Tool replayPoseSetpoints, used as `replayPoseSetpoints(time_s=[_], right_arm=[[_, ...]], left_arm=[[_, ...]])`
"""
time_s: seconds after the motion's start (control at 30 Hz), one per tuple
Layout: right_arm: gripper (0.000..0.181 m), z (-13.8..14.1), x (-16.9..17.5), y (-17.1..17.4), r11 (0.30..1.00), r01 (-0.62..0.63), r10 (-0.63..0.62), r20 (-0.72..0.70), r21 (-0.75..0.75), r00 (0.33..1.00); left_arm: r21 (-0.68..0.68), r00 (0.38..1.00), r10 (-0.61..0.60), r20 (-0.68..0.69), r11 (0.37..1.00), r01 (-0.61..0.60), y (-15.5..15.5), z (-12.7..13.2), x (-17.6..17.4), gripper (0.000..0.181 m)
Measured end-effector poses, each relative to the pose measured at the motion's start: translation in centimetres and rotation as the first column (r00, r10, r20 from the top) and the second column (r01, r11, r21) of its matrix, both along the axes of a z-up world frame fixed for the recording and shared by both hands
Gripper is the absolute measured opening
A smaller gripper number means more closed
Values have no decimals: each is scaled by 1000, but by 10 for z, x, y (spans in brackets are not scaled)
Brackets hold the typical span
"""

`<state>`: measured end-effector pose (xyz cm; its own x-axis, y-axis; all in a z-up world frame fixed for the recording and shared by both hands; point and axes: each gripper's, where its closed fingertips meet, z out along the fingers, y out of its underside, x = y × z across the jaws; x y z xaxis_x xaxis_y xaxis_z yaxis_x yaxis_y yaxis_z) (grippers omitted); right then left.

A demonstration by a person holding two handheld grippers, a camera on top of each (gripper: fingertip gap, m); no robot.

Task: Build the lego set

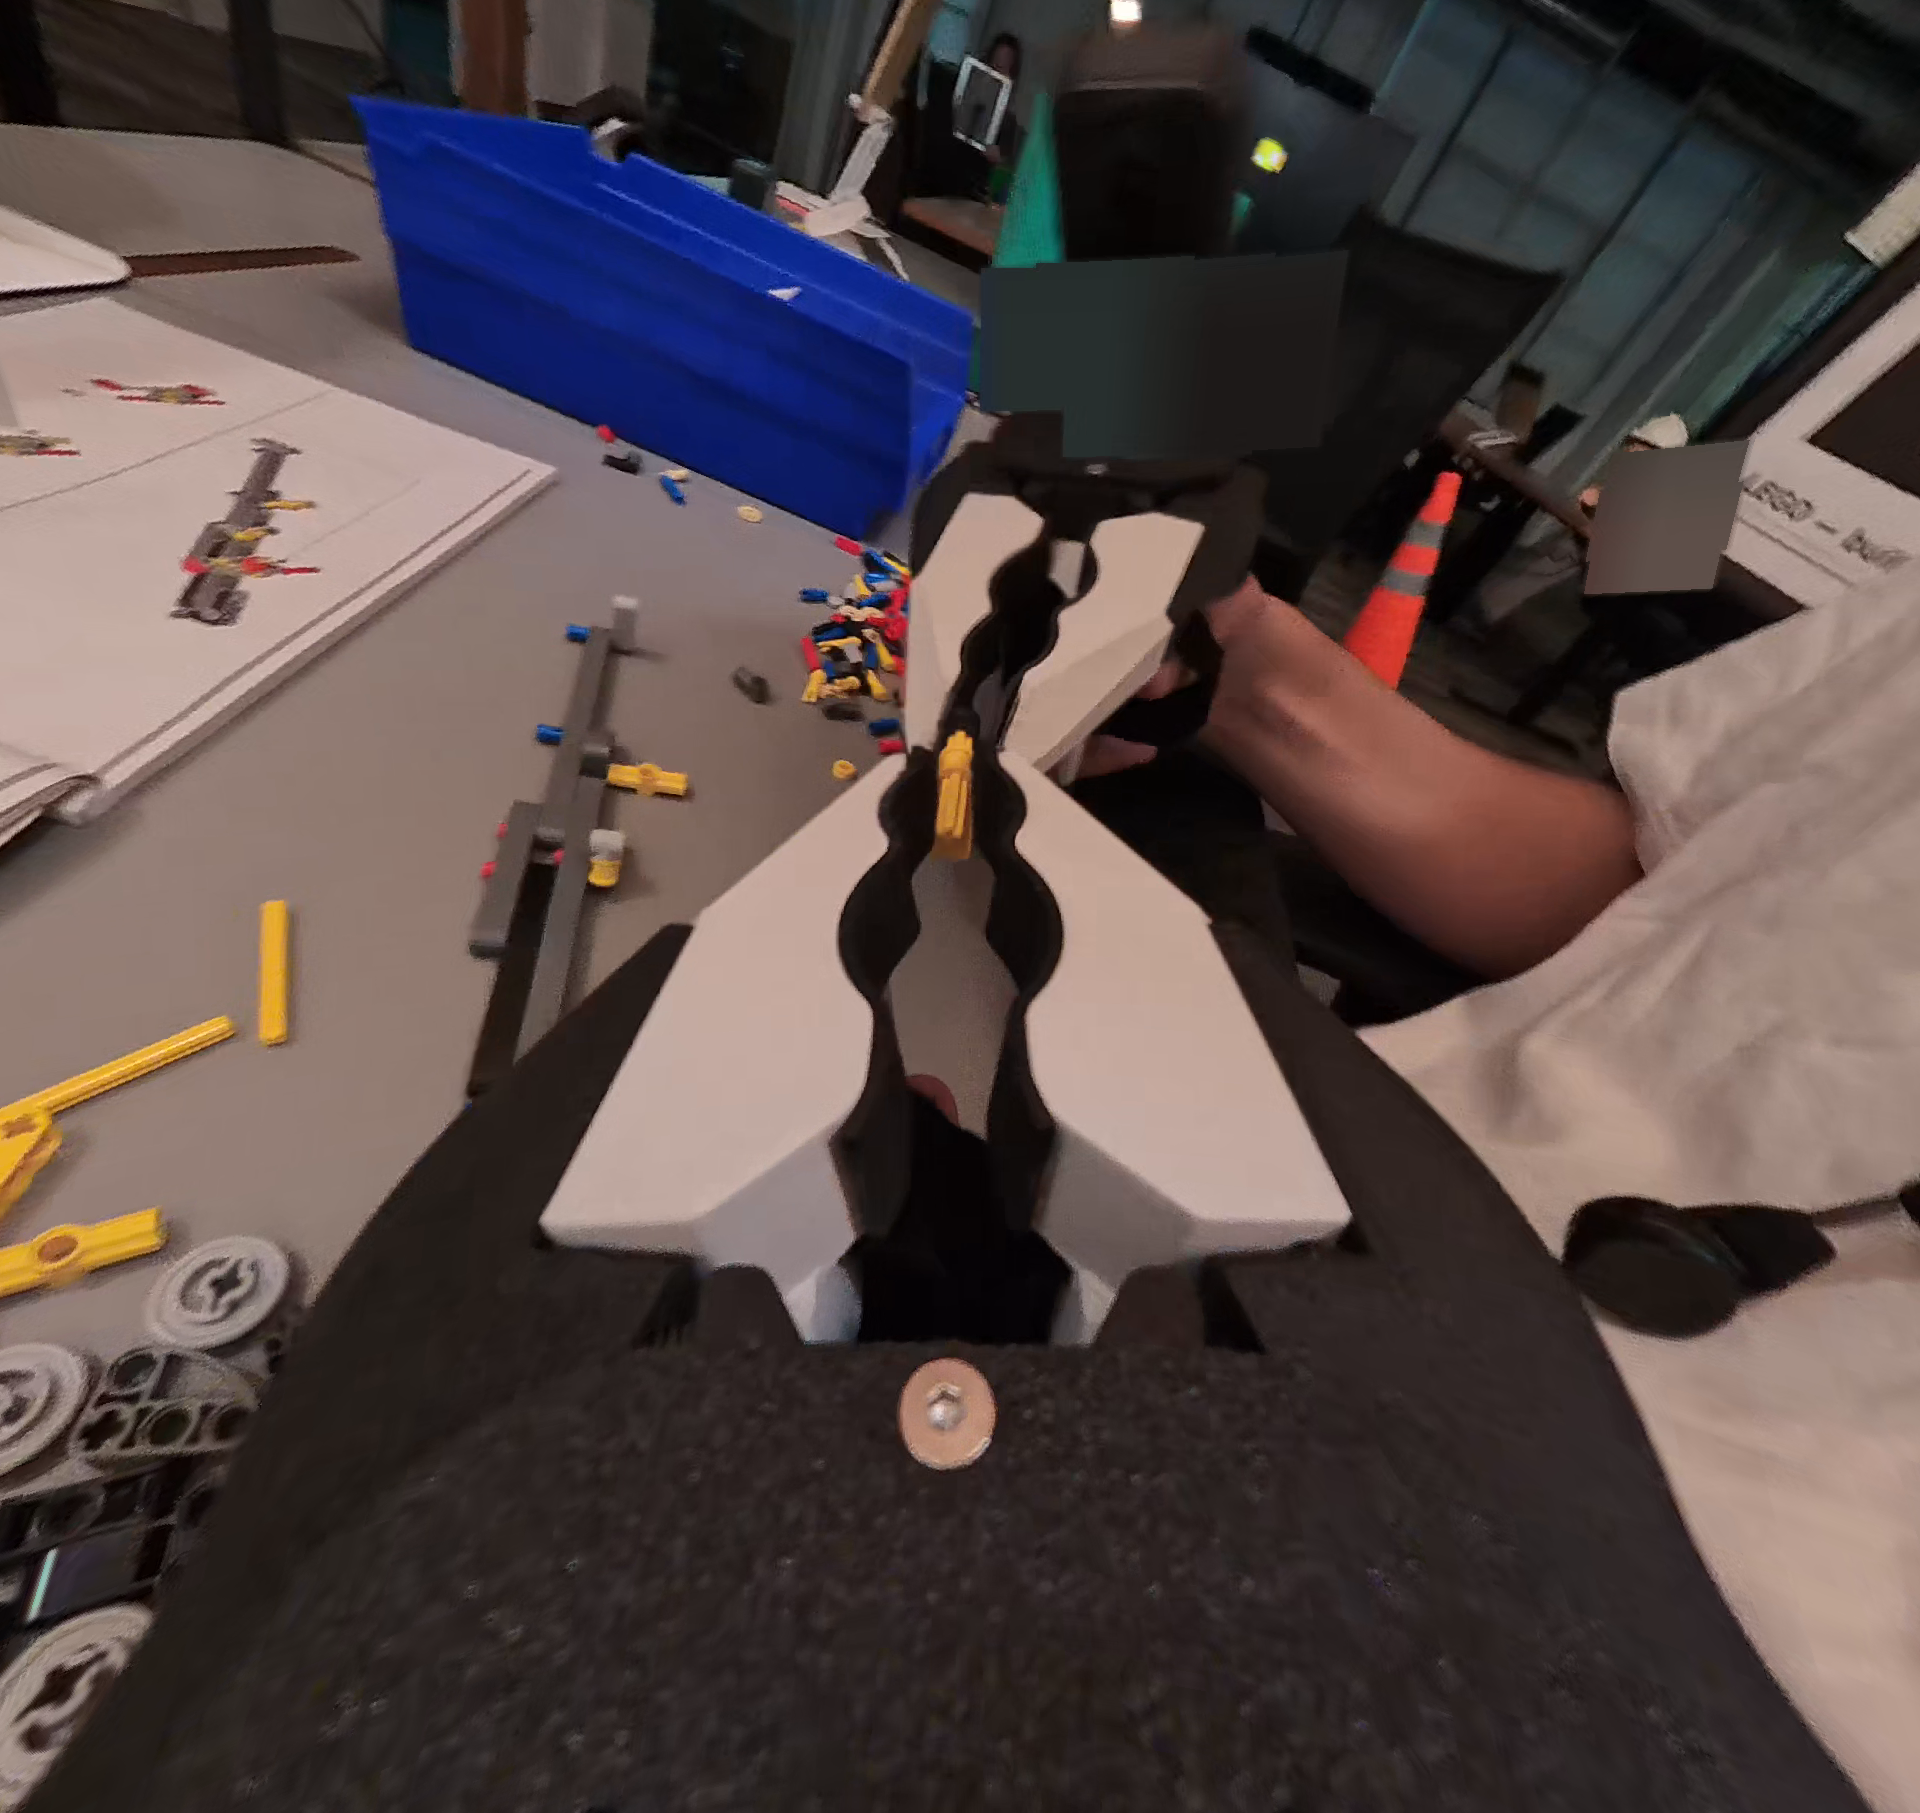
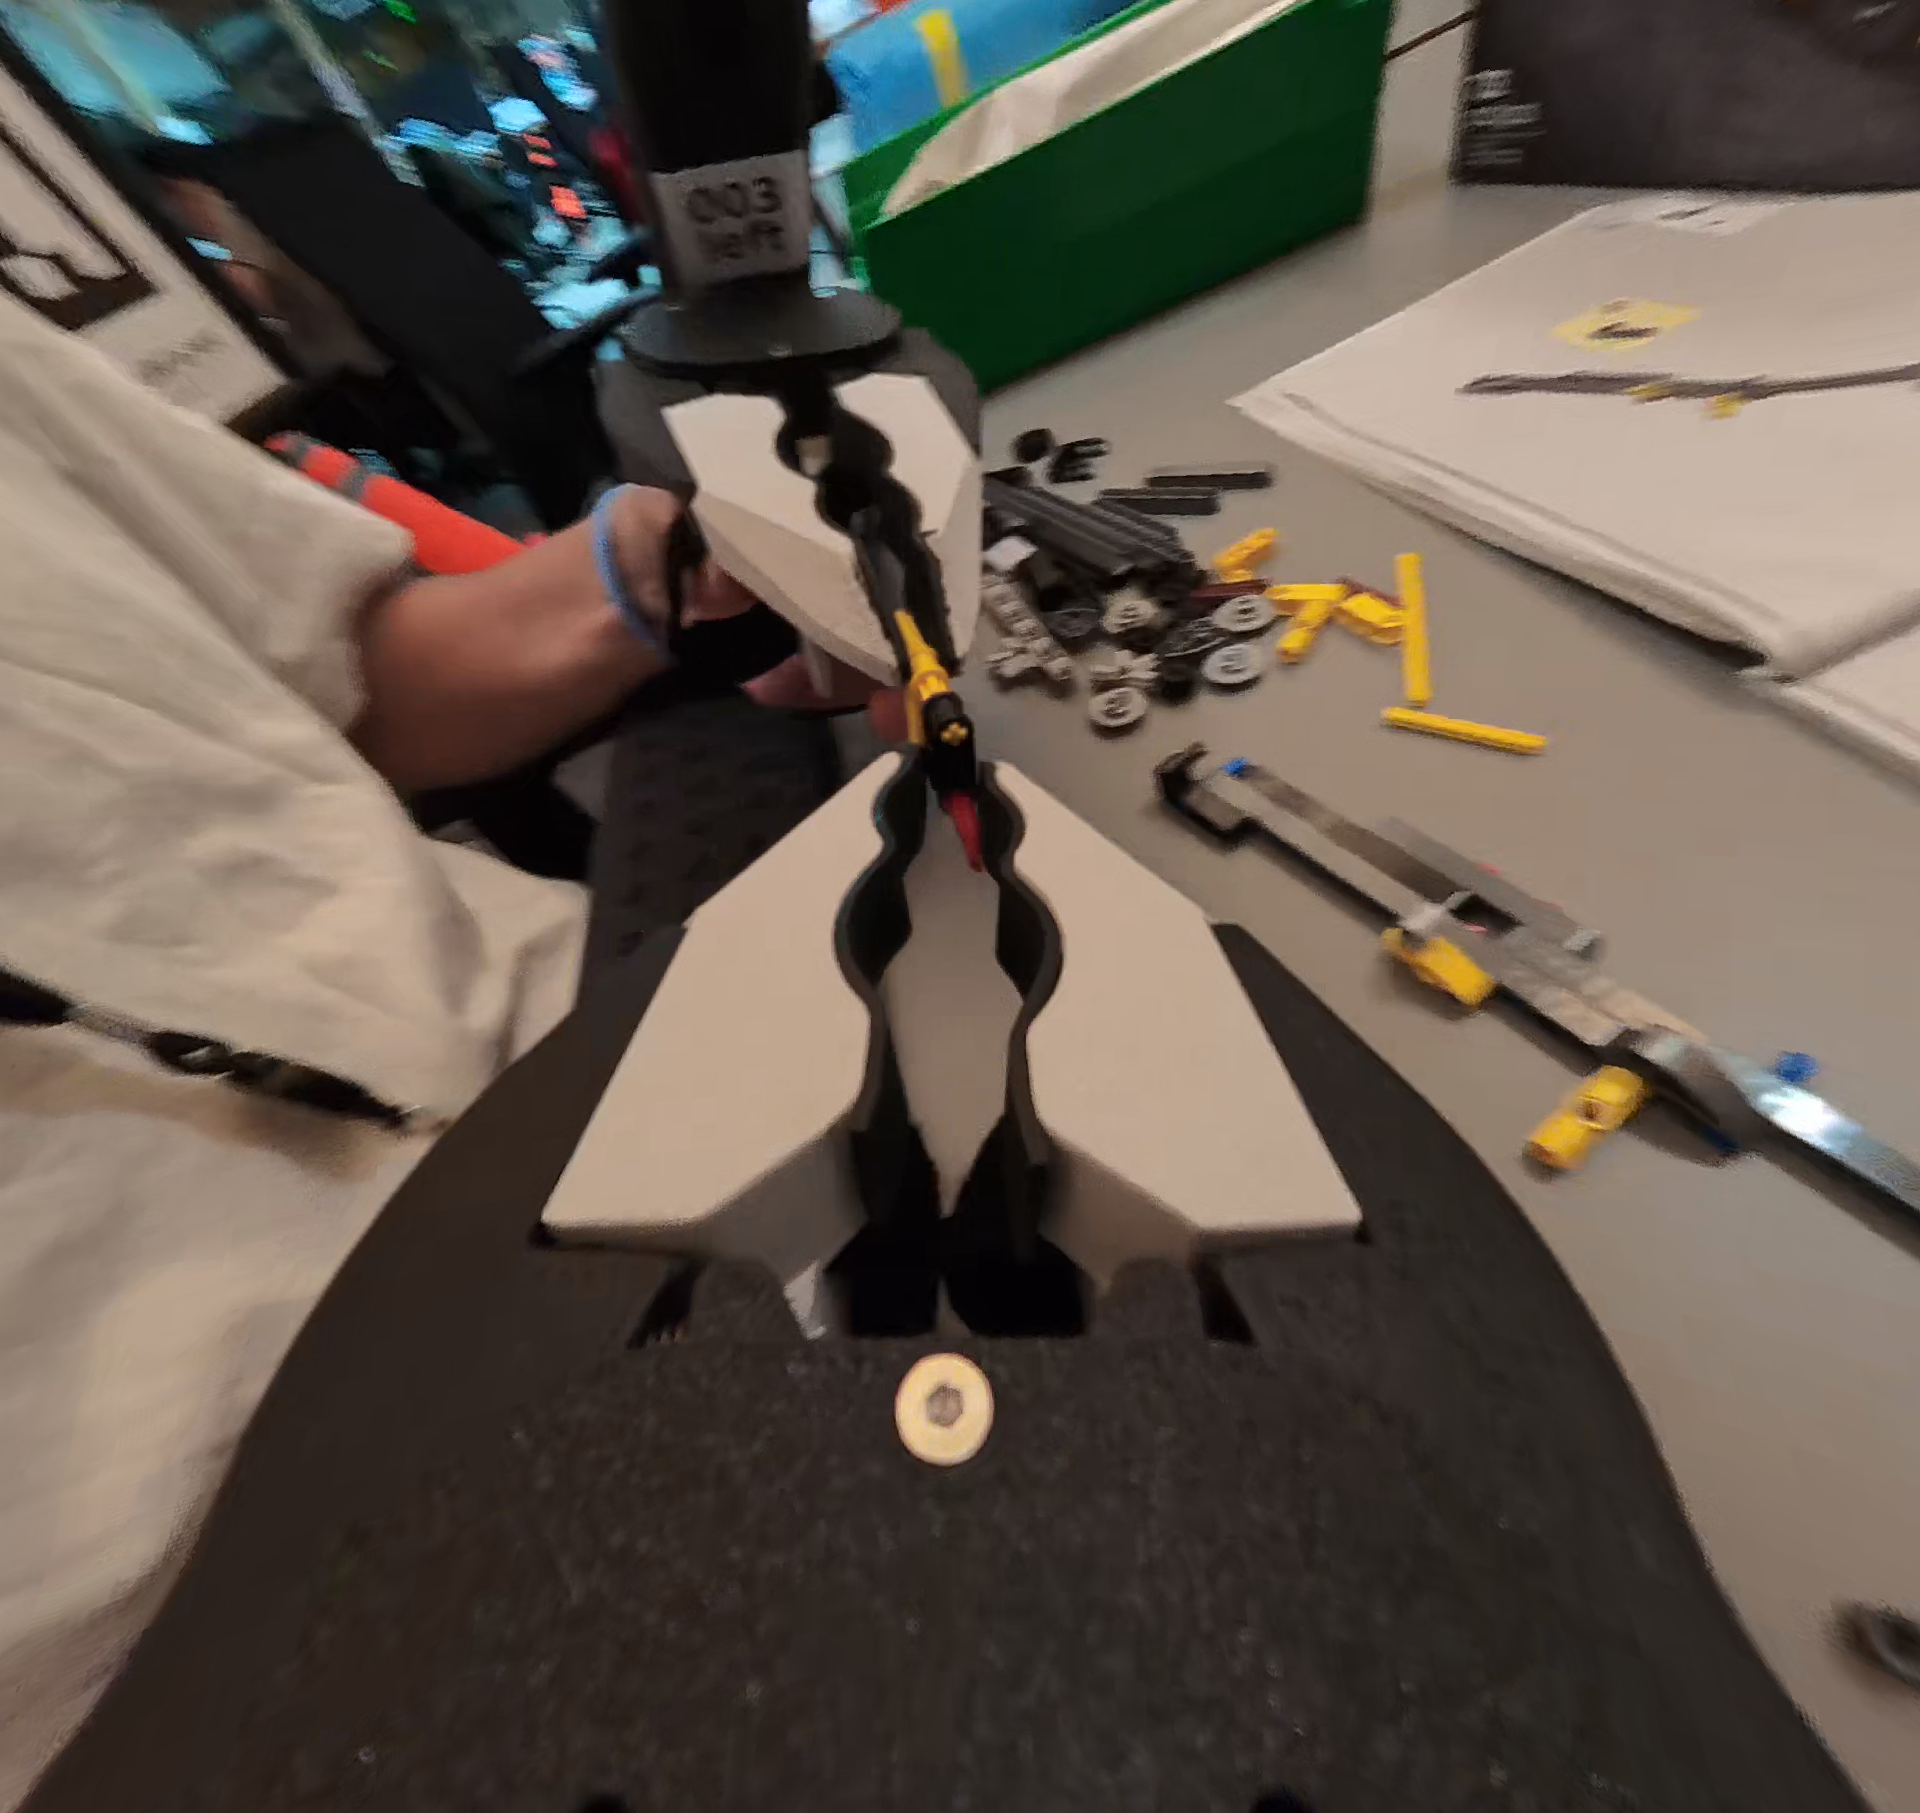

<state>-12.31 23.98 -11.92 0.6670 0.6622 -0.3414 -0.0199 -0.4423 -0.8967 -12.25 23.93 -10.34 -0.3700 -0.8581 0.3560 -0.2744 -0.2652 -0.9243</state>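
My left gripper (image 1: 951, 776) is shut on a small yellow Lego connector (image 1: 954, 799), held in the air above the grey table's near edge. My right gripper (image 2: 943, 776) faces it tip to tip and is shut on a small black piece with a red pin (image 2: 961, 797). The black piece meets the yellow connector (image 2: 920, 667) held by the left gripper (image 2: 914, 662). The right gripper also shows in the left wrist view (image 1: 977, 724). A long dark grey beam assembly (image 1: 582, 787) with yellow, blue and red pins lies on the table, also seen in the right wrist view (image 2: 1507, 942).
Open instruction booklets (image 1: 208, 537) (image 2: 1621, 433) lie on the table. A blue bin (image 1: 665, 309) and a green bin (image 2: 1122, 194) stand at the back. A pile of small pins (image 1: 857, 641), yellow axles (image 1: 272, 974), grey wheels (image 1: 213, 1290) and black parts (image 2: 1101, 558) lie loose. A person's forearm (image 1: 1403, 776) is at the right. Less than 4 cm separates the two grippers' tips.
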Motion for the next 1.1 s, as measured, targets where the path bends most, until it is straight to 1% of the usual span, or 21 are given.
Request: replayPoseSetpoints(time_s=[0.03,0.07,0.1,0.13,0.17,0.2,0.23,0.27,0.33,0.37,0.43,0.5,0.57,0.63,0.7,0.73,0.83,0.93,0.97,1.03,1.1], right_arm=[[11,2,5,7,997,63,-64,37,32,997],[20,7,13,15,985,152,-158,70,84,985],[29,12,25,23,956,262,-277,109,132,955],[33,15,31,26,929,332,-357,157,165,921],[41,18,32,28,907,375,-410,203,190,889],[43,21,34,30,878,424,-472,250,222,845],[42,21,33,31,853,458,-519,306,250,798],[43,19,29,32,846,461,-532,363,267,765],[41,18,28,36,814,491,-581,438,312,686],[34,18,29,38,799,501,-601,463,332,652],[32,14,32,40,793,504,-606,514,342,607],[32,11,32,42,795,504,-603,527,337,599],[27,12,31,43,800,494,-597,534,340,599],[25,11,31,44,801,492,-595,554,343,582],[24,10,34,44,795,483,-600,590,367,540],[24,10,35,44,796,480,-598,599,368,532],[23,13,34,43,804,459,-589,605,377,535],[22,12,35,43,813,422,-576,659,401,483],[16,11,31,43,830,398,-554,669,392,495],[16,11,32,45,821,402,-566,672,405,478],[16,11,31,45,821,413,-566,662,395,492]], left_arm=[[-24,999,34,-5,999,-34,6,1,4,5],[-62,996,84,-8,995,-84,14,2,8,5],[-104,989,146,-16,984,-147,23,3,12,5],[-156,980,198,-15,968,-198,32,5,15,5],[-222,970,244,-6,945,-239,39,8,18,5],[-288,959,284,-6,918,-273,45,10,19,5],[-340,953,302,-10,896,-287,48,11,21,5],[-377,952,307,-10,880,-288,47,11,22,5],[-413,946,324,-7,861,-297,45,9,24,5],[-434,946,323,3,853,-290,43,10,25,5],[-467,944,330,14,837,-286,42,12,25,5],[-462,946,323,19,842,-278,39,13,26,5],[-445,945,326,21,850,-283,37,13,26,5],[-426,940,340,16,853,-301,38,12,27,5],[-393,936,351,15,863,-317,36,12,28,5],[-376,935,355,14,868,-324,36,11,28,5],[-352,938,344,25,882,-314,34,13,27,5],[-310,937,349,25,893,-325,34,12,27,5],[-308,936,352,23,893,-329,35,12,27,5],[-301,933,358,24,893,-335,36,12,27,5],[-299,937,349,22,897,-327,36,11,27,5]])
